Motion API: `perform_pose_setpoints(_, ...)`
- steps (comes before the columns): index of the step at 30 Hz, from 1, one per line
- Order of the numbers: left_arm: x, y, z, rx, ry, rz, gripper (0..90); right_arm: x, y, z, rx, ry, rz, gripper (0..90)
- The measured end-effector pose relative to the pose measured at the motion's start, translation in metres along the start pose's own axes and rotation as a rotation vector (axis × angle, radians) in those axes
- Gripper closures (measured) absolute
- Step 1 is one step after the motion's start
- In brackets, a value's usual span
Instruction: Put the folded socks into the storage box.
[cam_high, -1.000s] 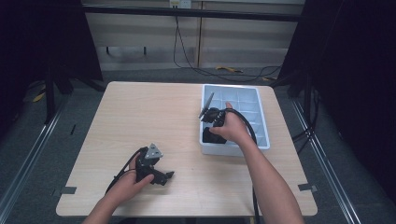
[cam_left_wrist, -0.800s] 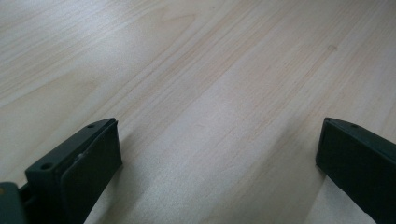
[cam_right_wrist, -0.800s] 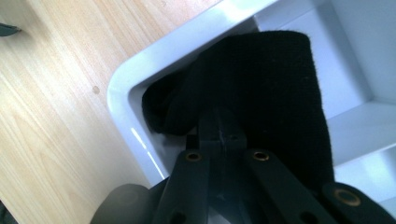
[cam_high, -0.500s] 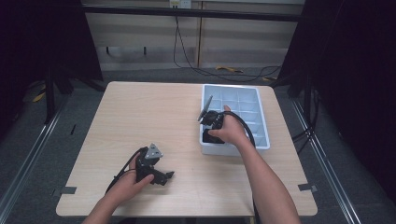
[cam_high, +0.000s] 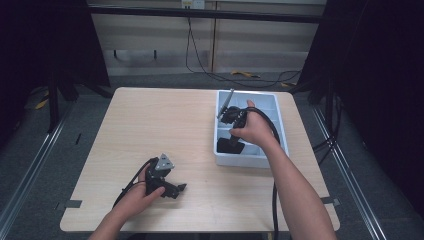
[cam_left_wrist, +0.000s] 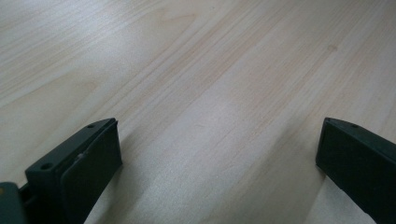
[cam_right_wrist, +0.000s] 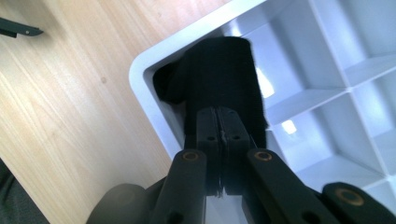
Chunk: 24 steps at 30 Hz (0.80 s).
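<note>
My right gripper (cam_high: 232, 135) hangs over the near-left corner compartment of a pale grey divided tray (cam_high: 277, 107). Its jaws are pressed together (cam_right_wrist: 218, 114) on the top edge of a black cloth piece (cam_right_wrist: 219, 70). The cloth (cam_high: 229, 146) hangs from the jaws down into that corner compartment. My left gripper (cam_high: 176, 189) lies low on the wooden table (cam_high: 150, 125) near the front left, held by a hand. Its jaws (cam_left_wrist: 219, 158) stand wide apart with only bare wood between them.
The tray's other compartments (cam_right_wrist: 336, 56) look bare where they are visible. Its white rim (cam_right_wrist: 140, 79) runs close to the cloth. A cable (cam_high: 274, 195) trails from the right gripper along the forearm. Dark floor and rails surround the table.
The right hand has risen a little above the tray's near-left compartment, with the cloth stretched up beneath it. The left hand and its gripper have stayed in place.
</note>
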<state>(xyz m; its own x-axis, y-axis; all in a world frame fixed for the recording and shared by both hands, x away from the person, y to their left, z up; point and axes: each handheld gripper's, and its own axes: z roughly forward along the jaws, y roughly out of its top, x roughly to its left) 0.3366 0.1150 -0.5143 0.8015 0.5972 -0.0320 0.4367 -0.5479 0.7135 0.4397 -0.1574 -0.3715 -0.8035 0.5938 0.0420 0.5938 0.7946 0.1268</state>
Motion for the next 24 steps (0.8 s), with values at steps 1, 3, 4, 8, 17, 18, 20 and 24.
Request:
perform_pose_setpoints(1,0.000,0.000,0.000,0.000,0.000,0.000,0.0,0.000,0.000,0.000,0.000,0.000,0.000,88.4)
perform_pose_setpoints(3,0.000,0.000,0.000,0.005,-0.004,0.001,0.0,-0.001,0.000,-0.004,-0.003,-0.007,0.010,88.4)
perform_pose_setpoints(4,0.000,0.000,0.000,0.005,-0.004,0.001,0.0,-0.003,0.000,-0.005,-0.006,-0.010,0.013,88.4)
perform_pose_setpoints(8,0.000,0.000,0.000,0.004,-0.003,0.003,0.0,-0.008,-0.001,-0.009,-0.014,-0.017,0.025,88.3)
perform_pose_setpoints(17,0.000,0.000,0.000,0.005,-0.004,0.001,0.0,-0.016,0.001,-0.001,0.001,-0.019,0.035,87.7)
perform_pose_setpoints(18,0.000,0.000,0.000,0.005,-0.004,0.001,0.0,-0.017,0.001,0.001,-0.004,-0.017,0.036,87.8)
perform_pose_setpoints(20,0.000,0.000,0.000,-0.001,0.000,0.002,0.0,-0.020,0.001,0.004,-0.005,-0.023,0.034,87.4)
perform_pose_setpoints(24,0.000,0.000,0.000,0.000,-0.001,0.000,0.0,-0.022,0.001,0.007,-0.004,-0.015,0.053,87.5)
